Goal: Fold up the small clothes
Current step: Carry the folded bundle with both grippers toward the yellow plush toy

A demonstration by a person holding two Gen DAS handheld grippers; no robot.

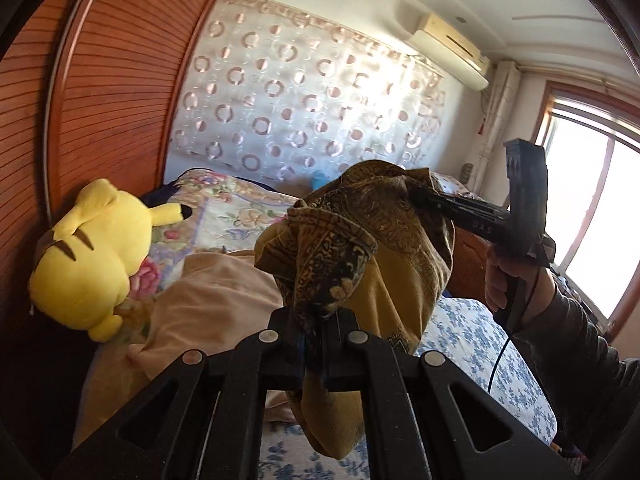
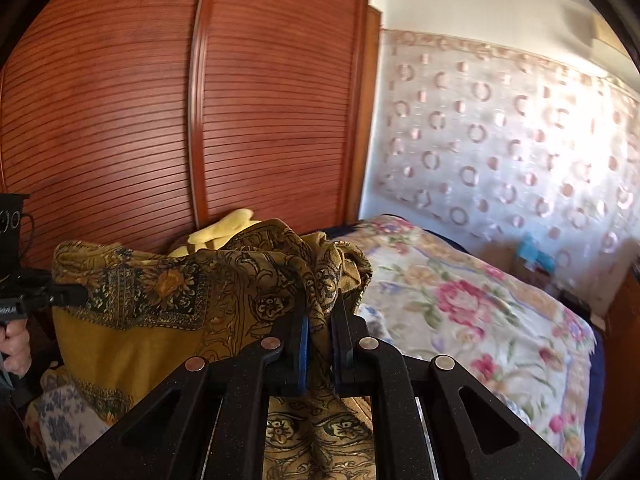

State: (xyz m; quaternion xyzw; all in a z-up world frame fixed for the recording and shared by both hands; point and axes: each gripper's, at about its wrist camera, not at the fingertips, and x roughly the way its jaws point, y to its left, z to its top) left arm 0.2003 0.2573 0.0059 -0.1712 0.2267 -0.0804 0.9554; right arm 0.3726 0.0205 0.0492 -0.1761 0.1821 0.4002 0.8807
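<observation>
A mustard-yellow cloth with a dark paisley border (image 1: 360, 232) hangs in the air above the bed, stretched between both grippers. In the left wrist view my left gripper (image 1: 316, 320) is shut on a bunched edge of it at the bottom. My right gripper (image 1: 412, 190), held by a hand in a grey sleeve, pinches the cloth's far upper corner. In the right wrist view the right gripper (image 2: 320, 316) is shut on gathered fabric of the cloth (image 2: 160, 320). The left gripper (image 2: 80, 294) grips the cloth's corner at the left edge.
A yellow plush toy (image 1: 88, 256) lies by the slatted wooden wardrobe (image 1: 100, 100). A beige blanket (image 1: 208, 292), a floral quilt (image 2: 460, 308) and a blue-flowered sheet (image 1: 472, 340) cover the bed. A window (image 1: 592, 208) is at the right.
</observation>
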